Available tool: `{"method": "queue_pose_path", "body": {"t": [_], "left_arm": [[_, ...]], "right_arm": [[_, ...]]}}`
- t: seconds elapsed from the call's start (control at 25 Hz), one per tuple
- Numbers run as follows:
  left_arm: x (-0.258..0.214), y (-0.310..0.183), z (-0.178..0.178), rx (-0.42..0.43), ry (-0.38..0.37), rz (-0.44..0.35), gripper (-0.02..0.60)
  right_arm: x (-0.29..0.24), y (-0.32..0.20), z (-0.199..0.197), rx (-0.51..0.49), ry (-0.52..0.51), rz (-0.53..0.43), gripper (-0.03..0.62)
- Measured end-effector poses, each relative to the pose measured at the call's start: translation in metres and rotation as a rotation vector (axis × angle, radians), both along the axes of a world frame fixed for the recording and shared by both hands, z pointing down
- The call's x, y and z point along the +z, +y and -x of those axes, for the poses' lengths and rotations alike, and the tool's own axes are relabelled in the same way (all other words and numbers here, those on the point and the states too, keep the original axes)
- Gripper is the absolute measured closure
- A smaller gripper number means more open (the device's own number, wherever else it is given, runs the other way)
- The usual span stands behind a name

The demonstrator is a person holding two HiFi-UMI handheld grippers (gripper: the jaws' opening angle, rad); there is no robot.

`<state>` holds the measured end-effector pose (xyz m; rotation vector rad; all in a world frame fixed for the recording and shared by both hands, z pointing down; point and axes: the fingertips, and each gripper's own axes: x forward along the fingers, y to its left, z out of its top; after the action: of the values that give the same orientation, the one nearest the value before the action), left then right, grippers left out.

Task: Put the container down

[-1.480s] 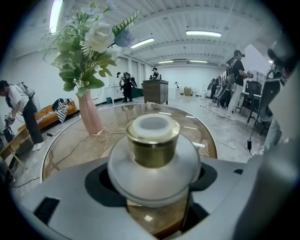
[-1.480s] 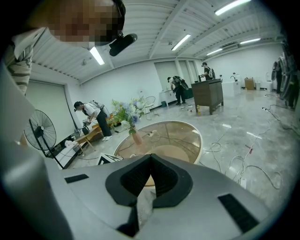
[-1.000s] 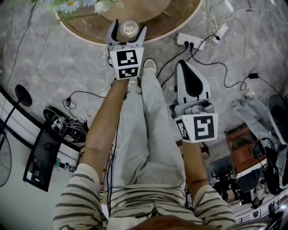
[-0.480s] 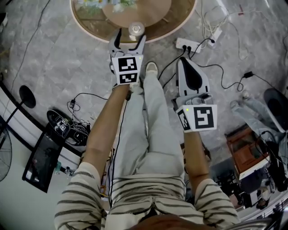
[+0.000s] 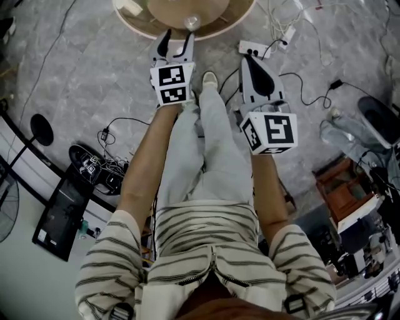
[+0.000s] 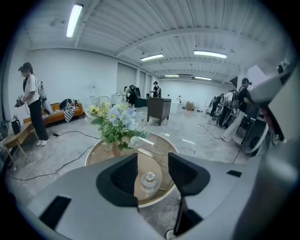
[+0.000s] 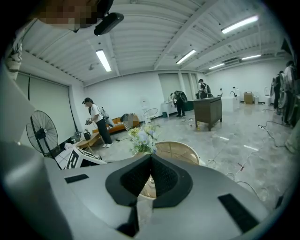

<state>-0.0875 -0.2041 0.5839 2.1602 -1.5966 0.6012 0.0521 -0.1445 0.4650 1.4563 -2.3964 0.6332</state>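
Container [image 5: 192, 22] stands upright on the round tabletop [image 5: 232, 14], close to its near rim. I judge it set down.

Left hand-held gripper [image 5: 176, 38]: jaws apart, just been closing, nothing between them. Right hand-held gripper [image 7: 151, 164]: jaws together, empty.

Risk: a stray low sweep by my left tool could knock the container off the rim.

Count: one container, one flower vase [image 6: 115, 125], two grippers.

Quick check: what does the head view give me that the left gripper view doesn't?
Head view only: the wearer's striped shirt and legs, a power strip and a cable heap on the floor. Left gripper view only: ceiling lights, a dark cabinet and a standing person far off. Both: the container standing on the round table.
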Motion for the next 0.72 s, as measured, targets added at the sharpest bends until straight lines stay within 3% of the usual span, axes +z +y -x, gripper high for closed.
{"method": "queue_pose_path", "body": {"t": [0.2, 0.36, 0.72], "left_arm": [[-0.079, 0.024, -0.002, 0.002, 0.059, -0.05, 0.5], [-0.133, 0.04, 0.006, -0.027, 0.044, -0.092, 0.58], [-0.263, 0.083, 0.013, -0.004, 0.059, -0.219, 0.584]], "right_arm": [[-0.056, 0.017, 0.008, -0.025, -0.004, -0.028, 0.585], [-0.1, 0.028, 0.012, -0.04, -0.001, -0.071, 0.585], [-0.195, 0.057, 0.027, -0.06, -0.032, -0.183, 0.585]]}}
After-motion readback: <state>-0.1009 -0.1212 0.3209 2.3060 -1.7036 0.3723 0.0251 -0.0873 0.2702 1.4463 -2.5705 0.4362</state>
